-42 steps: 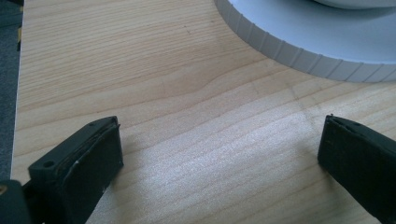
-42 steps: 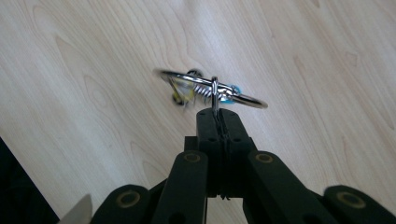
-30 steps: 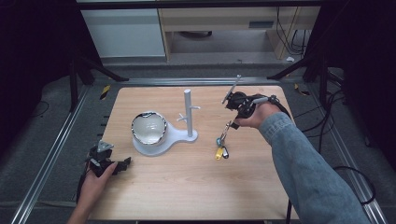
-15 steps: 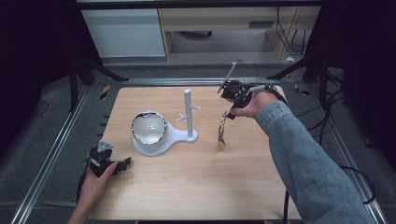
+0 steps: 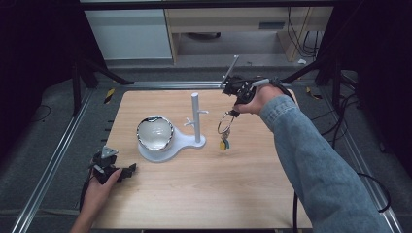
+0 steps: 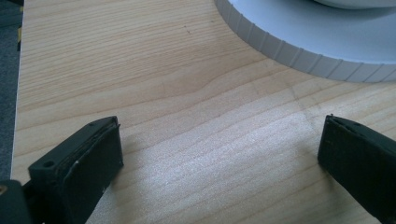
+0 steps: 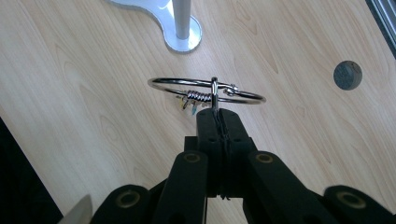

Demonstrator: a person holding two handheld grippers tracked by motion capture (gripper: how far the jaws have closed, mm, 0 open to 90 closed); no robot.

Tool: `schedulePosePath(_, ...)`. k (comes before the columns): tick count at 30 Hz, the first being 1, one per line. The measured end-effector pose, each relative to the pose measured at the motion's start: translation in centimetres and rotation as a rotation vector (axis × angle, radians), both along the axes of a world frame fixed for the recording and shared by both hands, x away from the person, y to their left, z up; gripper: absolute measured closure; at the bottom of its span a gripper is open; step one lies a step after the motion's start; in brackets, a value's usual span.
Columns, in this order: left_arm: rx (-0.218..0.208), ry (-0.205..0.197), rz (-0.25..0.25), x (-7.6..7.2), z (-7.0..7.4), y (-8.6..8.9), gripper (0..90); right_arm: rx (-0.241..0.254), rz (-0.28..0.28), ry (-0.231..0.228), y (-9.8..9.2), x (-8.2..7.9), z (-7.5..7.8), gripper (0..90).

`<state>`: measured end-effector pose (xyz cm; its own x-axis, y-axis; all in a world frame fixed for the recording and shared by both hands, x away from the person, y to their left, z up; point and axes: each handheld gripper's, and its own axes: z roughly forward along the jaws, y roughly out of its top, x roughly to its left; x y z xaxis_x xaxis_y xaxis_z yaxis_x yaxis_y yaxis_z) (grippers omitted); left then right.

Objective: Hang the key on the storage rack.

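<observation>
My right gripper (image 5: pixel 233 112) is shut on a metal key ring (image 5: pixel 224 127), which hangs above the table with a yellow tag (image 5: pixel 223 144) dangling below it. In the right gripper view the closed jaws pinch the ring (image 7: pixel 205 90) at its near side, and small keys hang under it. A white stand (image 5: pixel 196 118) with an upright post and short pegs rises just left of the ring. Its base holds a shiny bowl (image 5: pixel 155 133). My left gripper (image 5: pixel 114 170) rests at the table's front left, open, with bare wood between its pads (image 6: pixel 91 156).
The ribbed rim of the stand's white base (image 6: pixel 299 52) lies just beyond the left gripper's jaws. A dark round plug (image 7: pixel 347 74) sits in the wooden tabletop (image 5: pixel 204 194) right of the ring. Metal rails (image 5: pixel 53 160) and dark floor border the table.
My right gripper has risen with the key ring and drifted toward the back and the stand, so the tag hangs higher. The left gripper has stayed put.
</observation>
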<state>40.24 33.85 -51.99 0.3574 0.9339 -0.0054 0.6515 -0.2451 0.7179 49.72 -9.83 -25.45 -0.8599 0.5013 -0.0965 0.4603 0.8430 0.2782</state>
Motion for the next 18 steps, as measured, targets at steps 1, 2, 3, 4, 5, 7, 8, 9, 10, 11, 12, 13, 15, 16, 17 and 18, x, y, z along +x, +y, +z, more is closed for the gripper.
schedulePosePath(1, 0.000, 0.000, 0.000, 0.0, 0.0, 0.0, 0.0, 0.000, -0.002, 0.000, 0.1, 0.0, 0.1, 88.6)
schedulePosePath(2, 0.000, 0.000, 0.000, 0.0, 0.0, 0.0, 0.0, 0.001, 0.002, 0.001, 0.2, 0.1, 0.1, 88.6)
schedulePosePath(3, -0.001, 0.000, 0.001, 0.0, 0.0, 0.0, 0.0, 0.003, 0.005, -0.001, 0.2, 0.1, 0.2, 88.5)
schedulePosePath(4, -0.001, 0.000, 0.001, 0.0, 0.0, 0.0, 0.0, 0.004, 0.003, -0.001, 0.3, 0.2, 0.3, 88.6)
schedulePosePath(5, -0.001, 0.000, 0.001, 0.0, 0.0, 0.0, 0.0, 0.002, 0.005, 0.000, 0.4, 0.2, 0.4, 88.5)
schedulePosePath(7, 0.000, 0.000, 0.000, 0.0, 0.0, 0.0, 0.0, 0.006, 0.007, 0.001, 0.5, 0.3, 0.5, 88.5)
schedulePosePath(8, 0.000, 0.000, 0.000, 0.0, 0.0, 0.0, 0.0, 0.006, 0.008, -0.001, 0.5, 0.4, 0.6, 88.6)
schedulePosePath(9, 0.000, 0.000, 0.000, 0.0, 0.0, 0.0, 0.0, 0.006, 0.008, 0.000, 0.5, 0.4, 0.6, 88.5)
schedulePosePath(10, 0.000, 0.000, 0.000, 0.0, 0.0, 0.0, 0.0, 0.006, 0.009, -0.002, 0.5, 0.5, 0.7, 88.6)
schedulePosePath(11, -0.001, 0.000, 0.001, 0.0, 0.0, 0.0, 0.0, 0.008, 0.007, -0.002, 0.6, 0.5, 0.8, 88.6)
schedulePosePath(12, -0.001, 0.001, 0.001, 0.0, 0.0, 0.0, 0.0, 0.010, 0.003, -0.001, 0.6, 0.5, 0.9, 88.6)
schedulePosePath(13, -0.001, 0.000, 0.001, 0.0, 0.0, 0.0, 0.0, 0.012, 0.006, -0.004, 0.6, 0.5, 1.0, 88.5)
schedulePosePath(15, -0.002, 0.001, 0.002, 0.0, 0.0, 0.0, 0.0, 0.014, 0.008, -0.009, 0.7, 0.6, 1.3, 88.6)
schedulePosePath(16, -0.002, 0.001, 0.001, 0.0, 0.0, 0.0, 0.0, 0.016, 0.009, -0.012, 0.7, 0.6, 1.4, 88.5)
schedulePosePath(17, -0.002, 0.000, 0.001, 0.0, 0.0, 0.0, 0.0, 0.018, 0.011, -0.012, 0.8, 0.6, 1.5, 88.5)
schedulePosePath(18, -0.002, 0.000, 0.001, 0.0, 0.0, 0.0, 0.0, 0.018, 0.011, -0.012, 0.8, 0.6, 1.5, 88.5)
